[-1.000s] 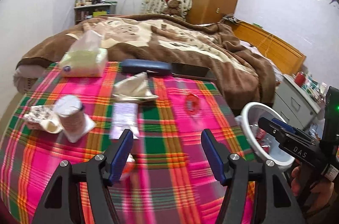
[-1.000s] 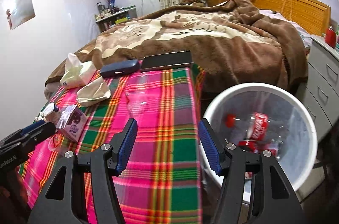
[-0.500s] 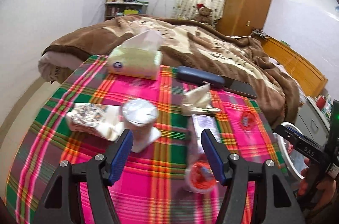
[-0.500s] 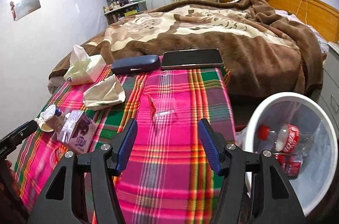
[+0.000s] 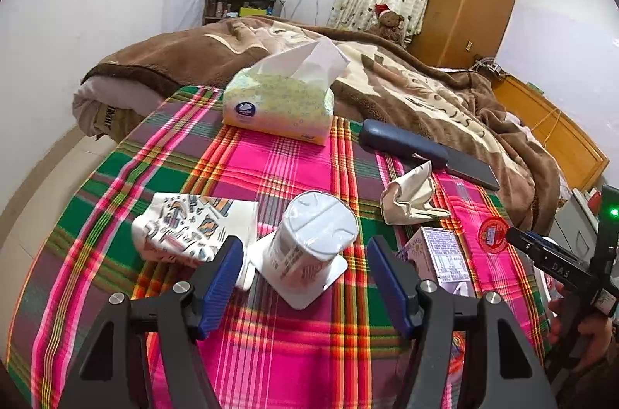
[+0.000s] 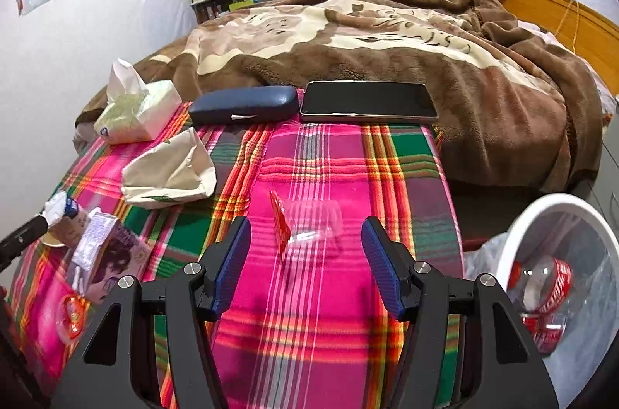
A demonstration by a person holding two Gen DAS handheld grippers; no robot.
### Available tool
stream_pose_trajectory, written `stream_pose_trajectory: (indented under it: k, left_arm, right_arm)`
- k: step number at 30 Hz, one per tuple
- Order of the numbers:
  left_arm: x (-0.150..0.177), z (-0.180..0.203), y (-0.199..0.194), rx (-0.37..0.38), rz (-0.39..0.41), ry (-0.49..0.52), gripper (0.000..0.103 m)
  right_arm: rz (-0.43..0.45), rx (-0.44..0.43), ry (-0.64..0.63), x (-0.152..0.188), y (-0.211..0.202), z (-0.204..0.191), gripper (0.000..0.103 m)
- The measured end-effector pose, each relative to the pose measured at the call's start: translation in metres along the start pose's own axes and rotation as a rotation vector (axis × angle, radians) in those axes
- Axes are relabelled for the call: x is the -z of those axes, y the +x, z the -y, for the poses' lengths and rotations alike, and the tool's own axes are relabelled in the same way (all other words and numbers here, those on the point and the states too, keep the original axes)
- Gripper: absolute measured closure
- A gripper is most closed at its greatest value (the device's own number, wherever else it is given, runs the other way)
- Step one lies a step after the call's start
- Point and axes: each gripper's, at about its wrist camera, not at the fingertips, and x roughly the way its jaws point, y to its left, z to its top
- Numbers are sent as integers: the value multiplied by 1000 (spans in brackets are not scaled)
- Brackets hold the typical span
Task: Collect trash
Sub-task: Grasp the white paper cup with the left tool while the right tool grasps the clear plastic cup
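My left gripper (image 5: 305, 277) is open and empty, with an upside-down white paper cup (image 5: 309, 242) on its square lid between the fingers. A patterned paper wrapper (image 5: 189, 229) lies to its left, a crumpled beige paper bag (image 5: 410, 196) and a small purple carton (image 5: 441, 252) to its right. My right gripper (image 6: 305, 262) is open and empty, straddling a clear plastic cup with a red label (image 6: 309, 225) that lies on the plaid cloth. The white trash bin (image 6: 557, 277) holds red-labelled plastic bottles, low at the right of the right wrist view.
A tissue pack (image 5: 278, 99), a dark blue glasses case (image 6: 243, 105) and a phone (image 6: 367, 99) lie along the table's far edge by the brown-blanketed bed (image 6: 387, 38). A red round lid (image 5: 493, 233) lies near the table's right edge. A grey drawer unit (image 5: 572, 227) stands beyond it.
My left gripper swung left across the table from the bin side and closed in on the paper cup. My right gripper swung left from the bin and moved forward over the clear plastic cup.
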Motion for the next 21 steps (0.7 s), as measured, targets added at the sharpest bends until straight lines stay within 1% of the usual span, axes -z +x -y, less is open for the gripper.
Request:
stream_pose_trajectory:
  k: [3, 7, 14, 18, 21]
  left_arm:
    - [-4, 2, 12, -20, -22, 25, 37]
    - [-7, 5, 23, -4, -30, 39, 37]
    - [-11, 11, 34, -31, -33, 76, 36]
    - [-10, 16, 38, -23, -33, 91, 37]
    - [-10, 16, 41, -12, -39, 85, 37]
  right_arm:
    - [-20, 8, -14, -3, 9, -1, 42]
    - [-33, 3, -21, -4, 14, -2, 42]
    - [-42, 12, -42, -7, 21, -5, 42]
    - [-37, 24, -33, -9, 23, -4, 42]
    - [-44, 12, -36, -9, 25, -5, 42]
